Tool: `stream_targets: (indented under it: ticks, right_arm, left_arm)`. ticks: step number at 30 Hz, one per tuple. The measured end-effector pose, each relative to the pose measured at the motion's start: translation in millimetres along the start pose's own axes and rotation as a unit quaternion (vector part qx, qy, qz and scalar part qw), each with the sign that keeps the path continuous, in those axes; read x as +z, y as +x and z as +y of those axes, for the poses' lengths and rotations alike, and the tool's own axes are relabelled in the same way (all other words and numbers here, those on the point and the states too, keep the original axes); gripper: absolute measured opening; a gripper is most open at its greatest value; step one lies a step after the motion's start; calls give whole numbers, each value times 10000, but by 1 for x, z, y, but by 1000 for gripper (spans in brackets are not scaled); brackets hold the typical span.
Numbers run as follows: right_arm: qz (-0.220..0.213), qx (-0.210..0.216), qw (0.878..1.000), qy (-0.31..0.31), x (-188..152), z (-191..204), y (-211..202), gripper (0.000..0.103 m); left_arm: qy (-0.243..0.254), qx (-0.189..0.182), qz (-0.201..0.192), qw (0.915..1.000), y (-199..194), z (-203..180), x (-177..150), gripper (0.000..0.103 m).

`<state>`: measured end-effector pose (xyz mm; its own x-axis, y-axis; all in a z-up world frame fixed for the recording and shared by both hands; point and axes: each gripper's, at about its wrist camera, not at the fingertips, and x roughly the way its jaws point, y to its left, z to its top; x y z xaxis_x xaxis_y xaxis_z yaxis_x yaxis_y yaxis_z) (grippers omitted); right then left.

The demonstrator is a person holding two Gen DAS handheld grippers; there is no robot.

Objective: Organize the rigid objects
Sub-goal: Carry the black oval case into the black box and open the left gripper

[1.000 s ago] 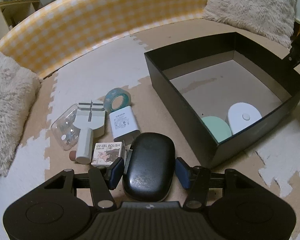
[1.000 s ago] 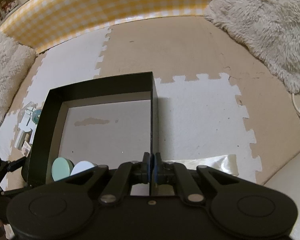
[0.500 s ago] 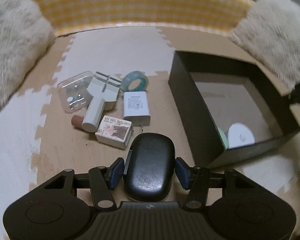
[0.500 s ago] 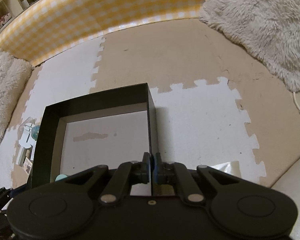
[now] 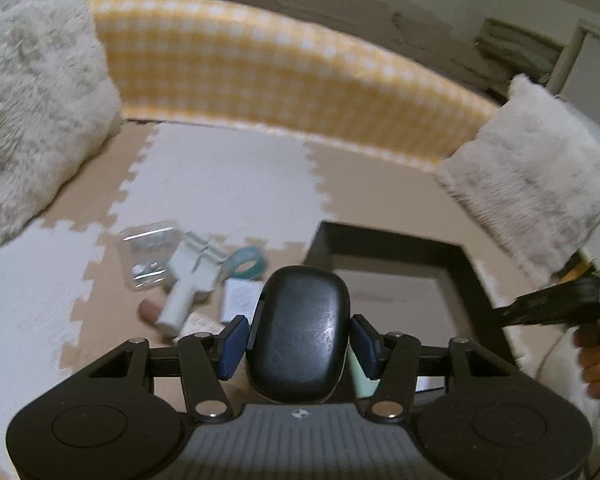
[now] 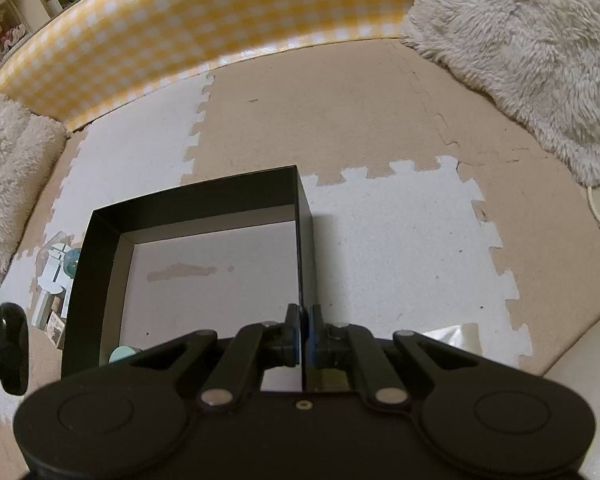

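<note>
the box (image 6: pixel 100 240) sits on the foam mat (image 6: pixel 380 240), with the tape roll (image 5: pixel 246 261), charger (image 5: pixel 240 300) and plastic case (image 5: pixel 150 254) clustered to its left.

Interlocking foam floor tiles (image 6: pixel 340 128) in beige and white cover the lower frame. A yellow gingham barrier (image 5: pixel 284 92) curves across the top, with fluffy cream cushions (image 6: pixel 520 28) at both upper corners. Shelving (image 6: pixel 16 12) shows upper left.

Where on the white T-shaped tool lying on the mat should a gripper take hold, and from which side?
My judgement: grip the white T-shaped tool by its narrow handle, coming from above with the fingers across it. It lies flat, and the handle is slimmer than the wide slotted head. The clear plastic case and teal tape roll crowd the head end, so the handle looks easier to reach.
</note>
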<state>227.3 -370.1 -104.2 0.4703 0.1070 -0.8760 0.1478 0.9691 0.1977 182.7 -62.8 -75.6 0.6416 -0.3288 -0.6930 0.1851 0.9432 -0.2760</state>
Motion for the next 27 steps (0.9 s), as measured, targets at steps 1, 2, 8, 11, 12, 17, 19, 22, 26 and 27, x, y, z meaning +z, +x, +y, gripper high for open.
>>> stream_targets:
  ticks: [1,2,8,11,12,17,19,22,26,27]
  right_arm:
    - [2,14,10000,13,0,-1,0,5]
    - [4,25,10000,23,0,-1,0,5]
    - [7,42,10000,47,0,-1,0,5]
    - [9,74,9999,77,0,-2,0,5]
    - [13,100,9999,109,0,-4,0,5]
    - [53,244,9994,235,1,-9,0,6]
    - [72,243,9994,253,1,-9,0,6]
    - [91,228,9994,229,2,-8,0,6]
    - [97,232,9995,201,3,-9,0,6]
    - [97,235,9995,201,3,-9,0,6]
  left_arm:
    - [-1,-81,-13,10000,0,-5,2,56]
    - [3,-163,-18,9999,0,-8,3,56]
    - [37,-613,123,9980,13,-45,11,56]
    - [104,-738,249,9969,24,-66,13,56]
    - [132,-776,291,9965,28,-73,12,56]
    - [155,-877,517,9947,44,-100,4,56]
    - [105,-924,610,9938,52,-108,1,56]
    - [-5,-972,715,9927,62,-116,-3,56]
    - [-178,-1080,803,9907,73,-125,-4,56]
    - [-199,-1090,820,9905,75,-127,-3,56]
